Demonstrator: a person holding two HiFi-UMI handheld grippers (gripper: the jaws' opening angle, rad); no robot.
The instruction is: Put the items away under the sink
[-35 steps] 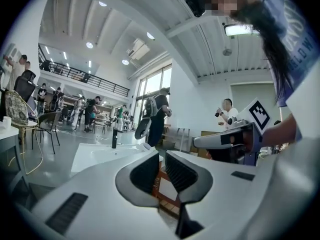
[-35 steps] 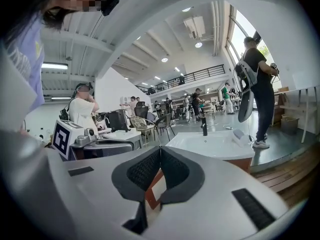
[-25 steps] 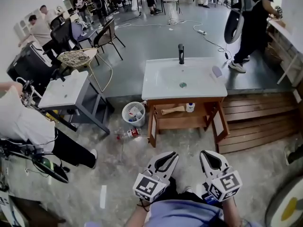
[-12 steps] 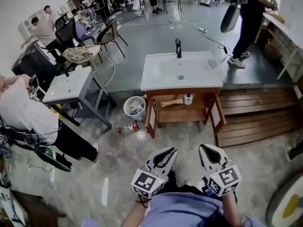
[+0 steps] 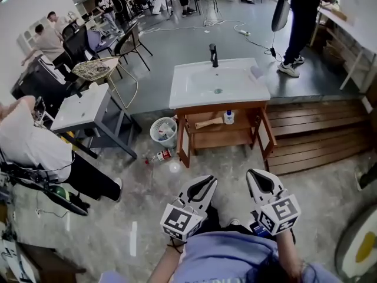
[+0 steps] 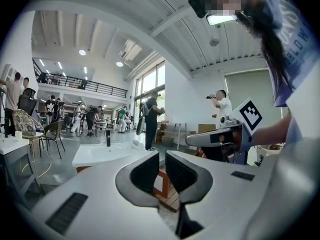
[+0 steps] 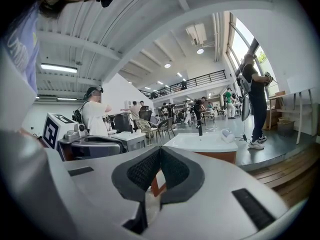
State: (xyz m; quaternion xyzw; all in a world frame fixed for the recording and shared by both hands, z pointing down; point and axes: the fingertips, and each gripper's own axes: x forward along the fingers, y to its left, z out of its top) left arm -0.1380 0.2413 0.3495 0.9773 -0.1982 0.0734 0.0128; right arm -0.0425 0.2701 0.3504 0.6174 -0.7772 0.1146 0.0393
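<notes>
The white sink with a black faucet stands on a wooden vanity across the floor ahead. On its open shelf lie a wooden piece and a small white bottle. A pale object rests on the sink's right rim. A plastic bottle lies on the floor left of the vanity. My left gripper and right gripper hang low in front of me, far from the sink, both shut with nothing in them. The sink shows beyond the left gripper, and past the right gripper.
A white wire basket stands left of the vanity. A grey table and a seated person are at the left. Wooden decking lies to the right, a standing person behind it. Cables cross the far floor.
The sink has drifted up and to the left in the head view. Both grippers keep their places and stay shut. The person at the back right has shifted.
</notes>
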